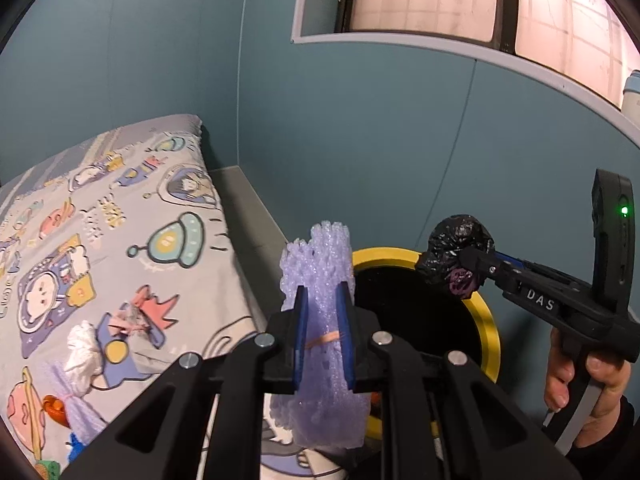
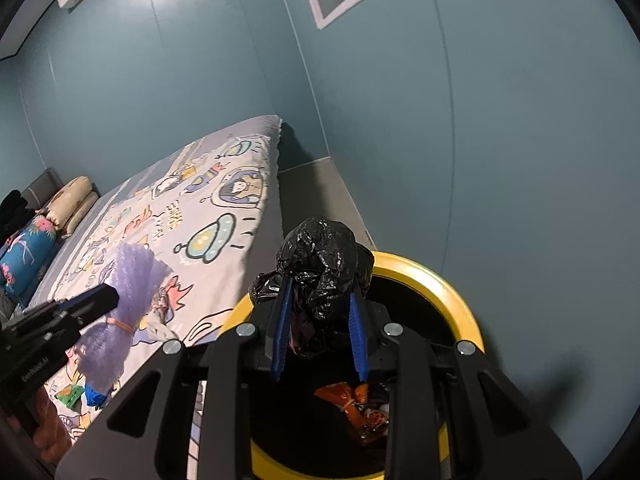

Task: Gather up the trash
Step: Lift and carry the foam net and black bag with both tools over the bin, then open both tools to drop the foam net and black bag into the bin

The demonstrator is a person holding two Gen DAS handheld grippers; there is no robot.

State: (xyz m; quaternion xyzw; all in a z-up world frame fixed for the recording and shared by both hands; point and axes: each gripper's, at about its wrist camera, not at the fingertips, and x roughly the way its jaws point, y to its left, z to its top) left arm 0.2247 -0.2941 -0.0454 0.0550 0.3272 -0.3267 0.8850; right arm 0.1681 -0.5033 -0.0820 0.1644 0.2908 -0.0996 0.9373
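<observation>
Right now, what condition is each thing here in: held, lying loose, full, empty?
Left gripper: jaws shut on the purple foam bundle.
Purple foam bundle: held, tied with a rubber band.
Right gripper: jaws shut on the black bag.
Black bag: crumpled, held over the bin.
Yellow-rimmed bin: open, orange wrapper inside.
White tissue: loose on the bed.

cartoon bedsheet (image 1: 120,216), pillows (image 2: 72,196), teal wall (image 1: 360,140)
</observation>
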